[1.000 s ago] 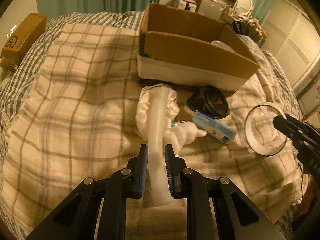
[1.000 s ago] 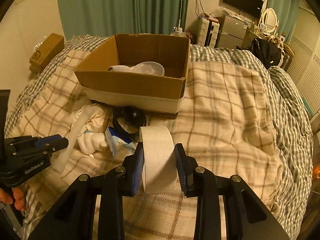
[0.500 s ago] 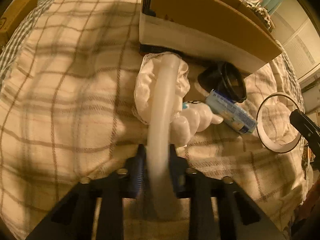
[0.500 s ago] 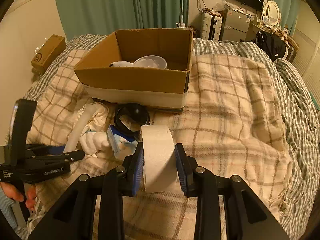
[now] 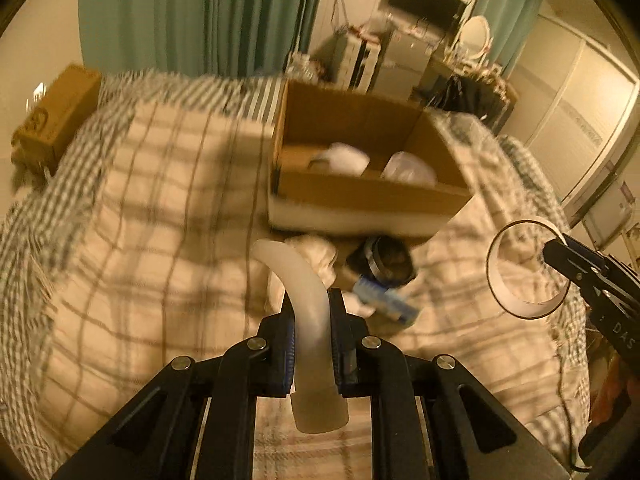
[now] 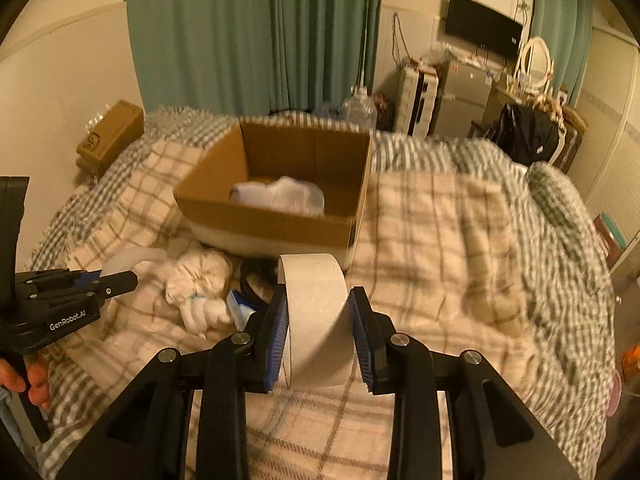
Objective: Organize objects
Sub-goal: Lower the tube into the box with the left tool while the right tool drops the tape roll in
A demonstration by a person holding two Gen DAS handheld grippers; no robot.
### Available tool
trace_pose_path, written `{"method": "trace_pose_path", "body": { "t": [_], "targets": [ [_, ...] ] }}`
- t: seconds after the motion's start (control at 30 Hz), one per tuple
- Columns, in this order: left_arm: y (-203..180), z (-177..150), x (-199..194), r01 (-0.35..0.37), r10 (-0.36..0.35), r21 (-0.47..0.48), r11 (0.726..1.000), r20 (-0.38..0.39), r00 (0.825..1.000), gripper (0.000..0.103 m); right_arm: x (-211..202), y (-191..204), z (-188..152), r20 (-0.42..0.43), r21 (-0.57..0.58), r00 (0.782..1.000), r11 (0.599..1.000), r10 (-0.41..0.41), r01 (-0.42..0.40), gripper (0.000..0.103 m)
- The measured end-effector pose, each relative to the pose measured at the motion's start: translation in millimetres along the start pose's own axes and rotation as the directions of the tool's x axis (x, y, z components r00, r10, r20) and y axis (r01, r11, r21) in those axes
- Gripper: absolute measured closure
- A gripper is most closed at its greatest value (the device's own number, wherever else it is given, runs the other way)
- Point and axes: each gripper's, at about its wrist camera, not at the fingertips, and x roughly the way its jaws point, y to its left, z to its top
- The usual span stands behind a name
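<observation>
My left gripper (image 5: 312, 312) is shut on a curved translucent white tube (image 5: 308, 300) and holds it lifted above the plaid blanket. My right gripper (image 6: 318, 308) is shut on a roll of white tape (image 6: 316, 312), also held above the bed; the tape shows as a ring in the left wrist view (image 5: 528, 268). An open cardboard box (image 6: 280, 184) sits on the bed beyond both grippers, with white items inside (image 6: 280, 196). In front of the box lie a white cloth bundle (image 6: 200, 280), a black ring-shaped object (image 5: 388, 260) and a small blue-and-white packet (image 5: 384, 296).
The plaid blanket (image 6: 440, 240) covers the bed. A small brown box (image 6: 112, 140) sits at the far left edge by the wall. Green curtains, a fridge, a TV and a cluttered dresser stand behind the bed.
My left gripper closed on the tube and lifted it off the blanket, tilting up toward the box. My right gripper rose slightly with the tape roll.
</observation>
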Motion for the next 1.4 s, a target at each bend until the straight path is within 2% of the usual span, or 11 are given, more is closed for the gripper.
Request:
{"method": "trace_pose_path", "body": {
  "t": [0.2,0.33,0.47,0.67,0.83,1.07,1.23,1.3,1.33,1.37,1.4],
  "targets": [
    [-22,43,-23,0.015,-0.02,0.063,0.998,0.077,0.997,0.089,-26,-1,37,0.086,-0.032,0.996,0.999,0.003,-0.001,0.073],
    [-36,73,-27,0.014,-0.026,0.104,0.994,0.114,0.993,0.088,-30,-2,68,0.132,-0.038,0.991,0.999,0.014,-0.009,0.074],
    [-47,107,-19,0.007,-0.026,0.129,0.992,0.144,0.989,0.088,-25,-1,99,0.169,-0.046,0.985,0.999,0.018,-0.011,0.074],
    [-56,154,11,0.009,-0.032,0.144,0.99,0.161,0.986,0.089,6,-4,149,0.196,-0.048,0.98,0.999,0.021,-0.012,0.074],
    [-55,170,48,0.001,-0.022,0.143,0.99,0.14,0.99,0.089,54,-10,171,0.17,-0.03,0.985,0.999,0.03,-0.026,0.075],
    [-50,164,101,0.009,-0.02,0.143,0.99,0.076,0.997,0.089,120,-23,160,0.094,0.014,0.995,0.999,0.037,-0.038,0.076],
    [-48,156,119,0.021,-0.027,0.147,0.989,0.041,0.999,0.086,140,-33,150,0.08,0.036,0.996,0.998,0.045,-0.048,0.075],
    [-52,155,120,0.013,-0.017,0.15,0.989,0.027,0.999,0.075,141,-36,149,0.09,0.054,0.995,0.997,0.042,-0.047,0.073],
    [-53,155,119,0.01,-0.013,0.152,0.988,0.02,1.0,0.068,140,-37,149,0.09,0.056,0.995,0.997,0.045,-0.051,0.062],
    [-53,154,117,0.0,-0.003,0.155,0.988,0.02,1.0,0.048,139,-37,149,0.09,0.055,0.995,0.997,0.049,-0.054,0.042],
    [-54,153,112,-0.018,0.013,0.156,0.988,0.033,0.999,0.03,135,-38,150,0.097,0.053,0.994,0.997,0.046,-0.051,0.033]
  ]
}}
